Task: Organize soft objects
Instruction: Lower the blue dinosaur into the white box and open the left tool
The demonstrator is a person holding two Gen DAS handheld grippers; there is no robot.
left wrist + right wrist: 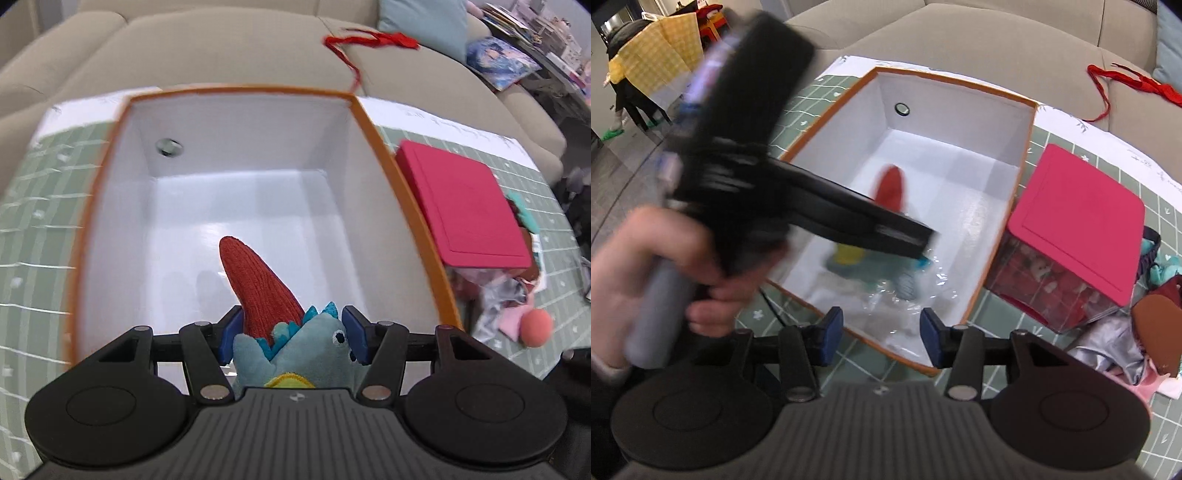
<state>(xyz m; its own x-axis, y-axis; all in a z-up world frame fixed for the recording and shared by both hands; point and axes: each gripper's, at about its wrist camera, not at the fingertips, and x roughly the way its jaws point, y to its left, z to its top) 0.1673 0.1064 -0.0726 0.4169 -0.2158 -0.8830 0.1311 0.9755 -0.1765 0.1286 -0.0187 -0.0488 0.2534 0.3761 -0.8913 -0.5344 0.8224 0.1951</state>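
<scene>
My left gripper (293, 338) is shut on a blue plush dinosaur toy (295, 350) with a red knitted horn (258, 288). It holds the toy over the open white box with orange rim (391, 177). In the right wrist view the left gripper (923, 254) is blurred over the box (1023, 177), with the toy (882, 236) hanging inside. My right gripper (882, 338) is open and empty above the box's near corner.
A clear container with a pink lid (1082, 218) stands right of the box, also in the left wrist view (461, 199). Loose soft items (1126, 332) and a pink ball (535, 326) lie beside it. A beige sofa (221, 48) with red string (369, 40) is behind.
</scene>
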